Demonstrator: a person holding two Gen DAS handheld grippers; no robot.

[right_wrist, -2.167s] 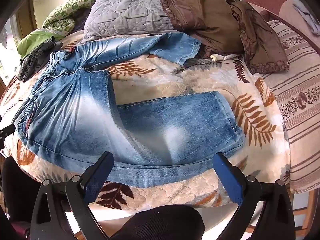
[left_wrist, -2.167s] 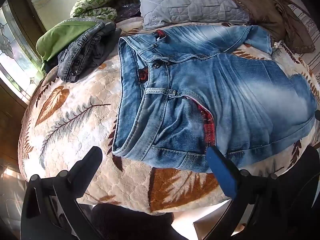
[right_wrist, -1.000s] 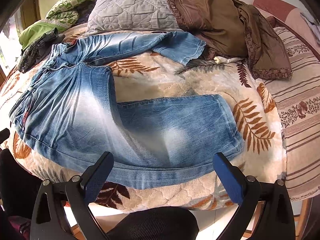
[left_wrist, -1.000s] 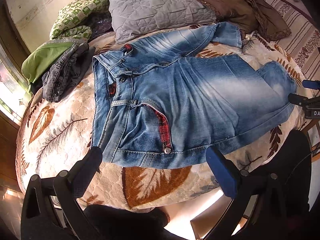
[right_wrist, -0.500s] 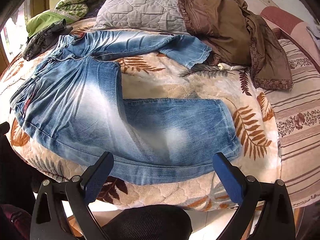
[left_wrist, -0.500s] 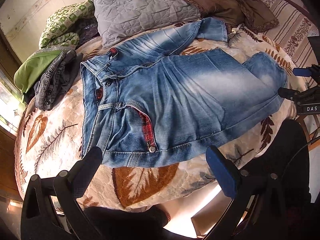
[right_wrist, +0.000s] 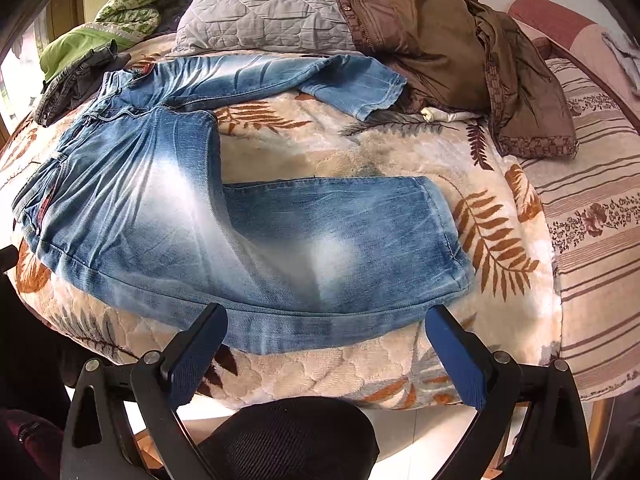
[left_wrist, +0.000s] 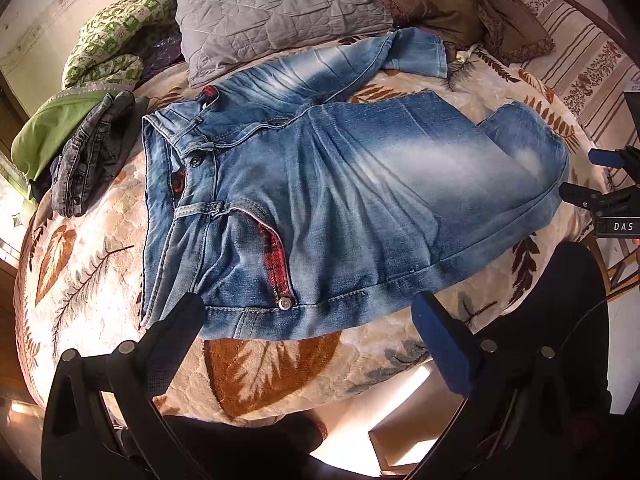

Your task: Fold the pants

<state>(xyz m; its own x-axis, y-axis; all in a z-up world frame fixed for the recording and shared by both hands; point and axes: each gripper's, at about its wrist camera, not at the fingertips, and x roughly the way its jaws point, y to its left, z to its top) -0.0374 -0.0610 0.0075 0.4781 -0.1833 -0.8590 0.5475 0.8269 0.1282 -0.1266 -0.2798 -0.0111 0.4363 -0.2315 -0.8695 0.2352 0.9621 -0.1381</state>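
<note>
Light blue jeans [left_wrist: 360, 184] lie face up on a bed with a leaf-print blanket [left_wrist: 88, 264]. The waistband is at the left, and the legs are spread apart towards the right [right_wrist: 320, 236]. My left gripper [left_wrist: 308, 320] is open, just above the near edge of the jeans by the pocket rivet. My right gripper [right_wrist: 328, 332] is open, above the near hem side of the near leg. Neither holds anything. The right gripper also shows at the right edge of the left wrist view [left_wrist: 596, 178].
A grey quilted pillow [right_wrist: 264, 4] and brown clothes [right_wrist: 460, 48] lie at the back. Folded dark jeans and a green garment [left_wrist: 68, 152] sit at the back left. A striped sheet [right_wrist: 592, 216] covers the right side. The bed's near edge is just below both grippers.
Both grippers have moved in closer to the near edge of the jeans. The jeans have not moved. Both stay open.
</note>
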